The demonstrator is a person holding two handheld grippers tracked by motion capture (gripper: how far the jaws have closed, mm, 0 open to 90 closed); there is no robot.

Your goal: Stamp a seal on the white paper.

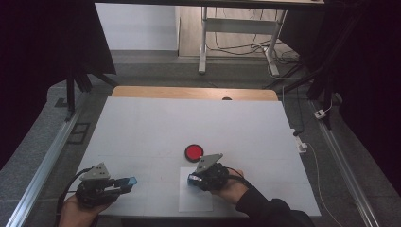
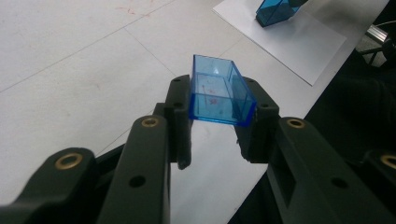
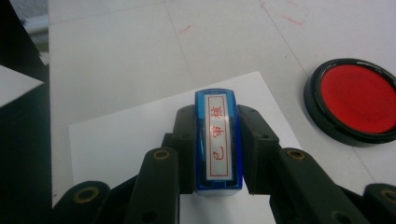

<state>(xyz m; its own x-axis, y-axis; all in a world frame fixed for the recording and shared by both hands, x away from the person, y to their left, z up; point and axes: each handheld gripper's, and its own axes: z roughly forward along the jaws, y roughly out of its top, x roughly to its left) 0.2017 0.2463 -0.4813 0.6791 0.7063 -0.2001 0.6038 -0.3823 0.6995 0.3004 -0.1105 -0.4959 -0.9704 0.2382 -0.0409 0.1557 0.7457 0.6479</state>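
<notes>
**2 claws, both full**

Left gripper [image 2: 215, 140] clamped tight on a clear blue cap [image 2: 219, 91], low over the white table [image 1: 142, 132]. Right gripper [image 3: 218, 154] squeezed on a blue stamp [image 3: 218, 140], above white paper [image 3: 121, 140]. Red letters on stamp label plain in right gripper view. Red ink pad [image 3: 358, 100] just beside.

Grey floor [image 1: 156, 66], white-legged desk [image 1: 236, 28], dark surroundings.
</notes>
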